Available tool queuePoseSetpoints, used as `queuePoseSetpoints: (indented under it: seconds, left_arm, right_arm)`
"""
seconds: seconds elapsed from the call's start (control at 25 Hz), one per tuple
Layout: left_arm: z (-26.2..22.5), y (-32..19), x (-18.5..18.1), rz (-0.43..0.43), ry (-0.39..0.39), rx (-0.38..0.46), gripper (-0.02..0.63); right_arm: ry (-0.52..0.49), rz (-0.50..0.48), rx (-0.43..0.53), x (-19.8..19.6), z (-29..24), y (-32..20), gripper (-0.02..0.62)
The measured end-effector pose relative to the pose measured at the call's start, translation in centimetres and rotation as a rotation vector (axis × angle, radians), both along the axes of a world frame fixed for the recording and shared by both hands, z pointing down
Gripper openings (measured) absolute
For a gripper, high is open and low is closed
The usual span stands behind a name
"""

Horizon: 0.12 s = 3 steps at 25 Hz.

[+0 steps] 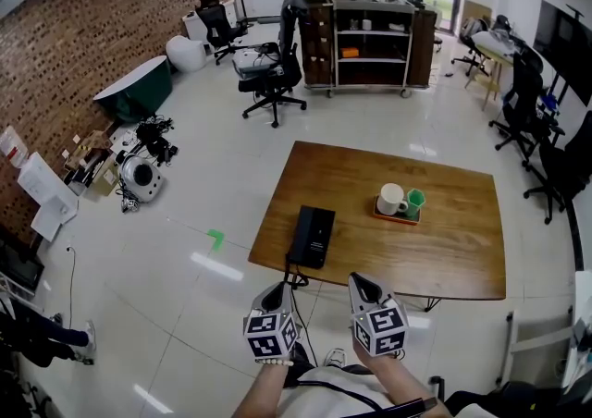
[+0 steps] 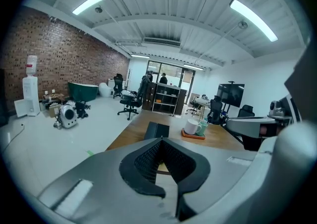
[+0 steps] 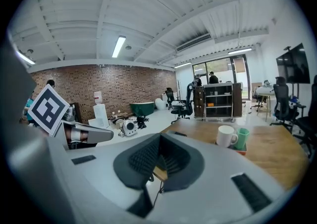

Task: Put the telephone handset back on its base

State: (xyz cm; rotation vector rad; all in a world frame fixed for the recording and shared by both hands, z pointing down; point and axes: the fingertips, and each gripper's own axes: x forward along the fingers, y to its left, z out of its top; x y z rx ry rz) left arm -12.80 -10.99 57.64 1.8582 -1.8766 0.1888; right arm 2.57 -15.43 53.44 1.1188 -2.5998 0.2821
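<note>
The black telephone (image 1: 311,236) lies at the near left edge of the wooden table (image 1: 444,250), just ahead of the left gripper (image 1: 275,294) and ahead and to the left of the right gripper (image 1: 359,285); its cord (image 1: 296,279) drops off the table edge between them, and whether the handset sits in its cradle cannot be made out. Both grippers hang side by side short of the table, each with its jaws pressed together on nothing. Farther ahead and to the right of the right gripper, a white mug (image 1: 391,199) and a green cup (image 1: 415,199) stand touching on a small orange tray (image 1: 396,215).
</note>
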Motion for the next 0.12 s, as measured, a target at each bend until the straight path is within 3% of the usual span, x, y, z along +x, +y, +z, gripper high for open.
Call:
queuePoseSetpoints:
  seconds: [0.12]
  left_arm:
    - [-0.11, -0.06, -0.15, -0.001, -0.004, -0.003, 0.000]
  right_arm:
    - [-0.002, 0.001, 0.001, -0.03, -0.25, -0.15, 0.005]
